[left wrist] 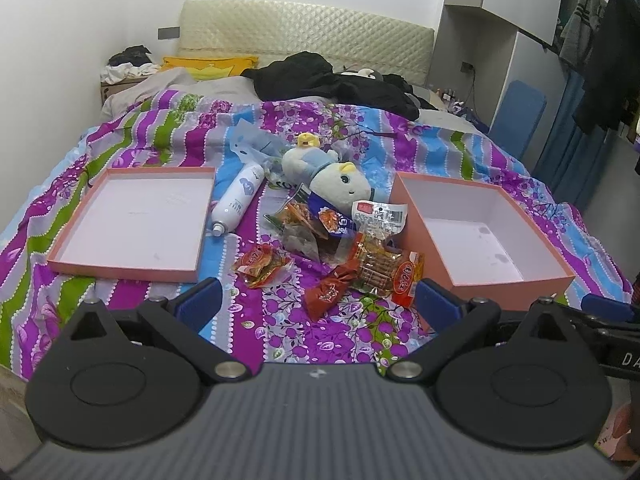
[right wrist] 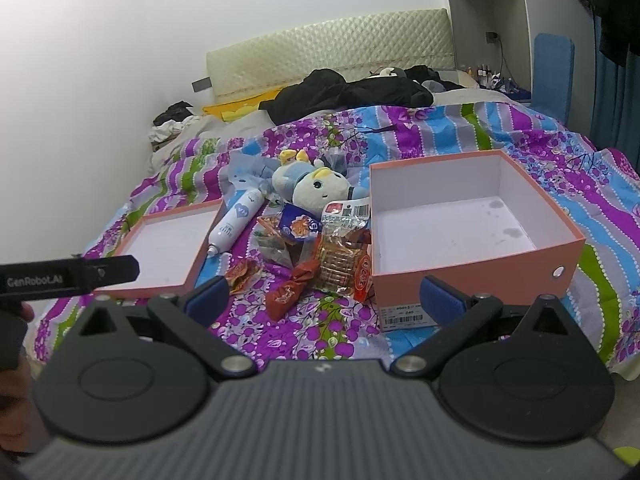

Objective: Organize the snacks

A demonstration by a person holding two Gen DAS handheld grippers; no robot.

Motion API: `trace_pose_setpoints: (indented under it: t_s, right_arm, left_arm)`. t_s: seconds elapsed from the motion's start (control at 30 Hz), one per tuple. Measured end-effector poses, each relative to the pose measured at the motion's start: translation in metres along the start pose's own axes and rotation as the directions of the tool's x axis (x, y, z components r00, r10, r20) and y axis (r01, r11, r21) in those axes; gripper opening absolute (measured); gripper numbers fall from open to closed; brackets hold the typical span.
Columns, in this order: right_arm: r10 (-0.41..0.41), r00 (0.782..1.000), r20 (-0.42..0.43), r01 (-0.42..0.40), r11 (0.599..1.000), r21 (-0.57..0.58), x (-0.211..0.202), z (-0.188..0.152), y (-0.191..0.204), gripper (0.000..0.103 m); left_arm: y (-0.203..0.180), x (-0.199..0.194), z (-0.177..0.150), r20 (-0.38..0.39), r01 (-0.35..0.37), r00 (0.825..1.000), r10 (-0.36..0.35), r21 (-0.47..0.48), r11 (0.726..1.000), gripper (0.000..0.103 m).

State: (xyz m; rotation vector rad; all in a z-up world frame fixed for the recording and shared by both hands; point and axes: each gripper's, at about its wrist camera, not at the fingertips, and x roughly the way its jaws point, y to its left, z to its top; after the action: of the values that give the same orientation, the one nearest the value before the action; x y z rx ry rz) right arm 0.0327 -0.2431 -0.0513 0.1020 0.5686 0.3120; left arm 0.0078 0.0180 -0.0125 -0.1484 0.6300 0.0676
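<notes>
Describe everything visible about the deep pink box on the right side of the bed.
The deep pink box looks like cardboard, salmon-pink outside and white inside, with its top open. It sits upright on the flowered bedspread, right of the snack pile. Nothing lies in it; a few faint grey smudges mark the floor. The near end wall carries a white barcode label at its lower left and a small metal-ringed hole near the right corner. An orange snack packet leans against its left wall. Neither gripper touches it.

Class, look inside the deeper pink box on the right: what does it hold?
Nothing: the deep pink box shows a bare white floor with a few dark stains. Its near wall hides a strip of floor. The snack packets lie outside it.
</notes>
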Motion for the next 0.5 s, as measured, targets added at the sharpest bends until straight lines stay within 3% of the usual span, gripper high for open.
trace_pose_setpoints:
  t_s: [0.5]
  right_arm:
    - [-0.003,1.0,-0.001,0.003,1.0,0.003,-0.0002,-0.0001,0.0005,0.103]
  left_arm:
    - [-0.0008,-0.0001,0.0015,0.0,0.005,1.0,-0.005,0.003,1.0,0.103]
